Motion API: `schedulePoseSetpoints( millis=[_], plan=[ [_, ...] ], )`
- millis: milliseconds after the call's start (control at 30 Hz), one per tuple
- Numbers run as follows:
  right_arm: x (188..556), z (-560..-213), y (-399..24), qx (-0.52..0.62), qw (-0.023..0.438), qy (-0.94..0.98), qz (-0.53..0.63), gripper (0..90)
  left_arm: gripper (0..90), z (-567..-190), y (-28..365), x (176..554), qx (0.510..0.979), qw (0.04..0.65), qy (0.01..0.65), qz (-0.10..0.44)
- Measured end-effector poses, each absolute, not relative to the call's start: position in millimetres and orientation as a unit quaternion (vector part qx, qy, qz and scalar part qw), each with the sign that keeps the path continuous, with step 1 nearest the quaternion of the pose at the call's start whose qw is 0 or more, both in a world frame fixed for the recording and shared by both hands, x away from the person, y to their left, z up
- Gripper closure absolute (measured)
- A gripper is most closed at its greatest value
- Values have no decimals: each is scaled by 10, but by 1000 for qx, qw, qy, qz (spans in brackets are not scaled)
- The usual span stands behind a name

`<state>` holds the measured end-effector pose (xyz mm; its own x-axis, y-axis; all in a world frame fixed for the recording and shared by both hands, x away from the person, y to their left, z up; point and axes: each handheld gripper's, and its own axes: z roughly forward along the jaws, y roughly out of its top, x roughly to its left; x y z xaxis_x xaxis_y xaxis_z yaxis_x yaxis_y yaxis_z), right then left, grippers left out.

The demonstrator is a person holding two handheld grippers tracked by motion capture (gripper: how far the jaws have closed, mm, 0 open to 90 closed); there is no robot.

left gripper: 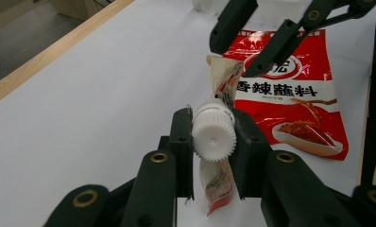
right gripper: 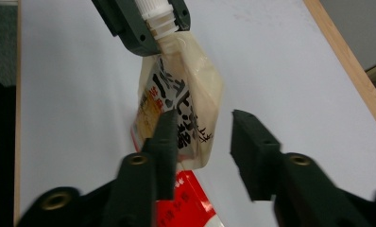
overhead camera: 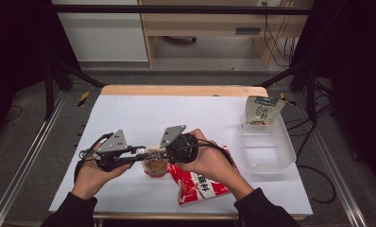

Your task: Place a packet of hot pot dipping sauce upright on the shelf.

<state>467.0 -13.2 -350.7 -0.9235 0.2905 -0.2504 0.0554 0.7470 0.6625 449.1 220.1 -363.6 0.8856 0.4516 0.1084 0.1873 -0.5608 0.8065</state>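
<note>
Above the red sauce packet (overhead camera: 198,183), left gripper (left gripper: 213,142) level, clamped on spout pouch's (right gripper: 180,111) white cap (left gripper: 214,137); right gripper (right gripper: 202,146) opposite, parted around pouch body.

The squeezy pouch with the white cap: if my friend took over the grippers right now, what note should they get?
Left gripper: shut on the white cap of the pouch, holding it up off the table.
Right gripper: open, jaws either side of the pouch's lower end, not pressing it.
Under it lies a red packet. A clear tub at the right holds a green-topped pouch.
Done: pouch handed to the left gripper, by the look of it.
Left: probably put it in the tub, then the red packet.
</note>
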Motion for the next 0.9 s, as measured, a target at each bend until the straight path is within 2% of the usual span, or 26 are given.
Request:
schedulePoseSetpoints(
  millis=[67, 133, 200, 433, 567, 700, 733, 800, 900],
  plan=[
    [4663, -3470, -109, 83, 176, 925, 326, 533, 731, -3621, 2190, 4485, 872, 430, 179, 153],
    [4660, -3444, -91, 76, 172, 930, 315, 514, 731, -3609, 2180, 4483, 874, 428, 174, 149],
    [4667, -3422, -65, 70, 168, 934, 306, 453, 732, -3603, 2178, 4484, 875, 427, 173, 149],
    [4740, -3418, 28, 58, 162, 947, 270, 323, 733, -3554, 2202, 4483, 876, 427, 169, 147],
    [4782, -3406, 81, 58, 139, 954, 259, 250, 733, -3513, 2206, 4470, 875, 431, 164, 148],
    [4813, -3382, 121, 56, 129, 959, 246, 291, 733, -3483, 2192, 4452, 875, 432, 157, 150],
    [4822, -3372, 125, 56, 126, 960, 242, 348, 733, -3479, 2190, 4451, 875, 433, 156, 149],
    [4829, -3359, 133, 54, 123, 962, 238, 382, 733, -3474, 2184, 4453, 877, 430, 153, 149],
    [4813, -3342, 151, 47, 117, 963, 237, 481, 733, -3473, 2162, 4441, 877, 432, 149, 149]
  ],
)
